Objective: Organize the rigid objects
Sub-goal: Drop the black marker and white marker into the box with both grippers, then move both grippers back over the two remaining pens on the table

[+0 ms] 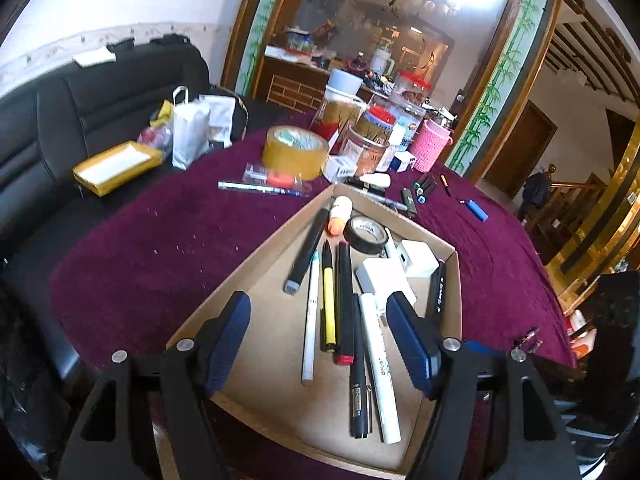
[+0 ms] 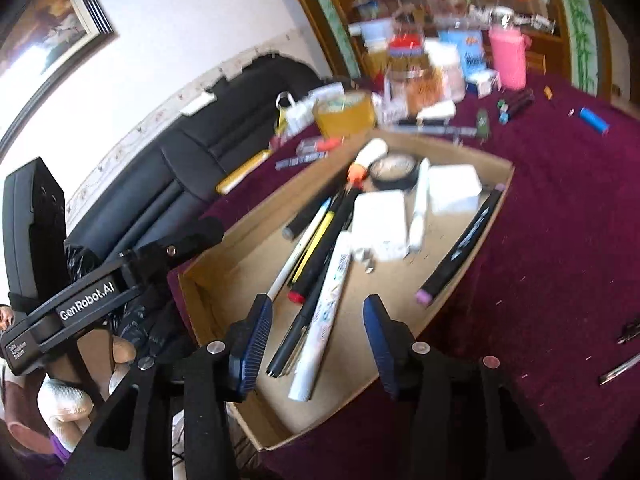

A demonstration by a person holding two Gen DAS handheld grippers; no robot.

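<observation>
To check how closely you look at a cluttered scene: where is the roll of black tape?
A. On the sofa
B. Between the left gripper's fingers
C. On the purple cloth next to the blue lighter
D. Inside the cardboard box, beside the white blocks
D: the roll of black tape lies flat inside the cardboard box, near its far corner, next to the white blocks.

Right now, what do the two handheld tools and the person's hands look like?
Both tools are matte black plastic with triangular cut-outs, silver pivot bolts and dark blue ribbed pads. The left tool and right tool match. In the right wrist view, the left tool's body reads "GenRobot.AI" in white, and the hand holding it wears a white glove.
</observation>
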